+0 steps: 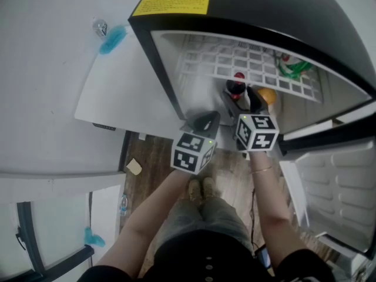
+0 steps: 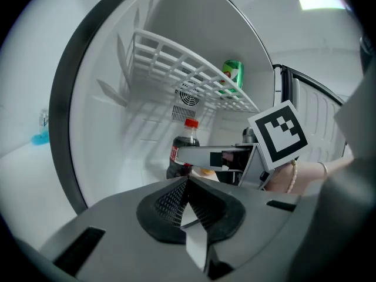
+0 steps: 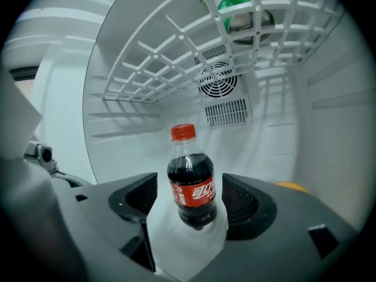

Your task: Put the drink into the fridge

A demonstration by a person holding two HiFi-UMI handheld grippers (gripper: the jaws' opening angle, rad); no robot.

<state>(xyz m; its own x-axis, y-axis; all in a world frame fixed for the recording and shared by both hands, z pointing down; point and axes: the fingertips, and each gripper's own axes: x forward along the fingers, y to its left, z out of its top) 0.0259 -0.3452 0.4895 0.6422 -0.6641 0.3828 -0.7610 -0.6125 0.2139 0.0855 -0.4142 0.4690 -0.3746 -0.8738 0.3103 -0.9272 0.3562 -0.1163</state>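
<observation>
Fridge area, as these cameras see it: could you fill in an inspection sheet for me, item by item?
Surface: white fridge floor, bottle standing on it.
Job's things: cola bottle upright inside the open fridge.
Clutter: green can on the wire shelf; orange item on the fridge floor.
Grippers: right hand-held gripper open, jaws either side of the bottle with gaps; left hand-held gripper shut, empty.
Cables: thin dark line on the wood floor, possibly a cable.
Surroundings: fridge door open at right.

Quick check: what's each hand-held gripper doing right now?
Left hand-held gripper: closed, empty.
Right hand-held gripper: open, jaws either side of the cola bottle inside the fridge, not clamped on it.
</observation>
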